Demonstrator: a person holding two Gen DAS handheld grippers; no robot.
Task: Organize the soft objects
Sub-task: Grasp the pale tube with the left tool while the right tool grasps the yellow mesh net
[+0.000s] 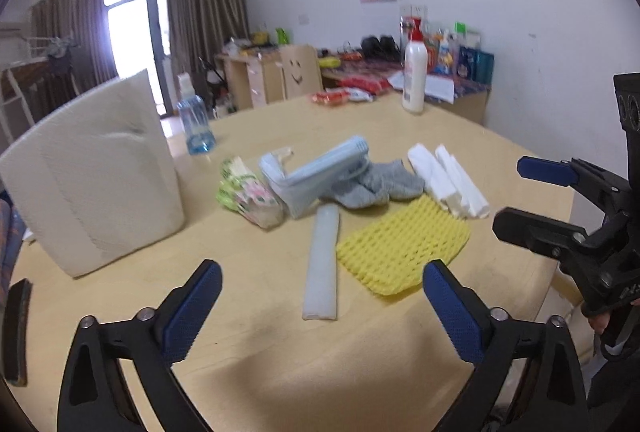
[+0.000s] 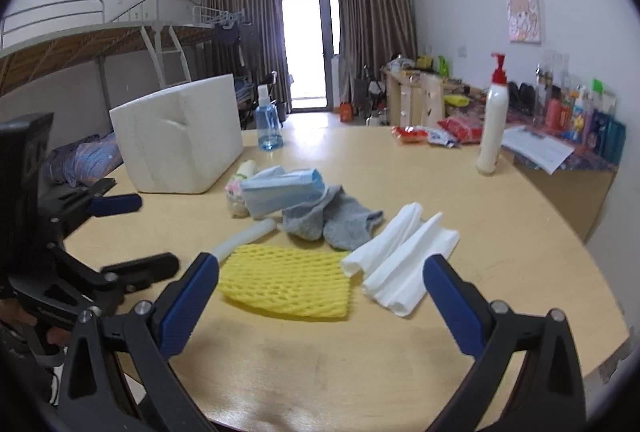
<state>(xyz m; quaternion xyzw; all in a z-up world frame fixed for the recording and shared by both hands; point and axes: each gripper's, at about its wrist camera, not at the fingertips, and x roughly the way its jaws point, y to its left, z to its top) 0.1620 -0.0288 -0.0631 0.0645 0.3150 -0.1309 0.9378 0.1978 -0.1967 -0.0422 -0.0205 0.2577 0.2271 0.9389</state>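
The left gripper hung low over the near edge of the table, its blue-padded jaws spread wide with nothing between them. The right gripper was likewise held wide apart and empty, hovering above the table's near side; in the left wrist view it showed at the right edge, also spread.

Just ahead of both grippers lay a yellow foam net, flat on the table. Touching its left end was a pale foam tube, lying lengthwise away from the left gripper. To the right of the net sat folded white cloths, side by side. Behind the net, a pair of grey socks lay crumpled, with a light blue face mask pack resting partly over them. A floral tissue packet sat against the mask pack's left side.

Further left stood a white foam box, upright on the table. Beyond it was a clear blue spray bottle, and towards the far right edge a white pump bottle with a red top.
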